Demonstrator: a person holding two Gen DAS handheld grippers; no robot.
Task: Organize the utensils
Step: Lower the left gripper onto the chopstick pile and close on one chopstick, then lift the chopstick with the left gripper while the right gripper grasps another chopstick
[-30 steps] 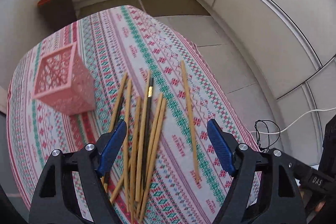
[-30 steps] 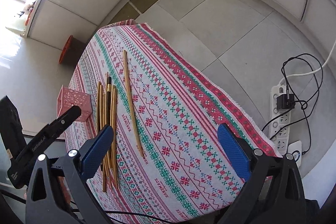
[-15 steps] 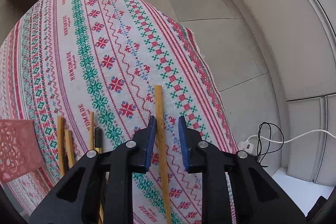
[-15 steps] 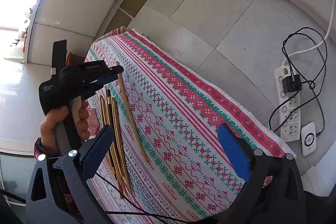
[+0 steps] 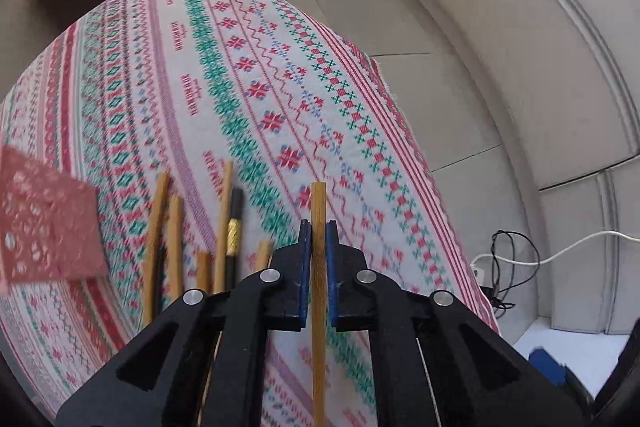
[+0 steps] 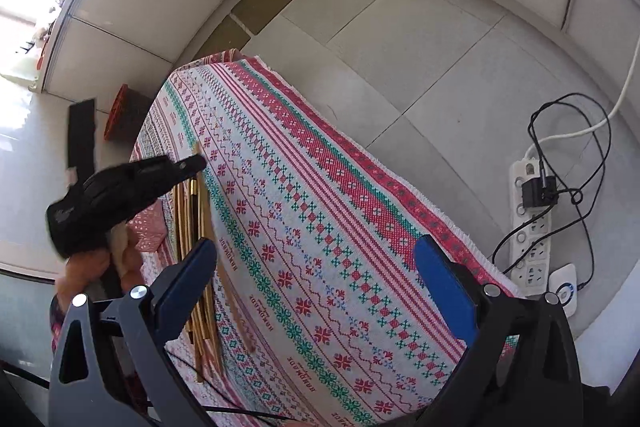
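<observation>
We see the pink basket (image 5: 44, 223), blurred, its contents unreadable. Our left gripper (image 5: 319, 239) jaws clamp one bamboo chopstick (image 5: 319, 211) above the table (image 5: 240, 67); right gripper (image 6: 316, 267) jaws stand apart.

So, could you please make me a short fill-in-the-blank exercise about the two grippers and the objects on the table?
1. The left gripper is shut on one wooden ____.
2. The right gripper holds nothing; its jaws stand ____.
3. The pink lattice plastic basket lies to the ____ of the loose wooden chopsticks in the left wrist view.

Missing words: chopstick; open; left
</observation>
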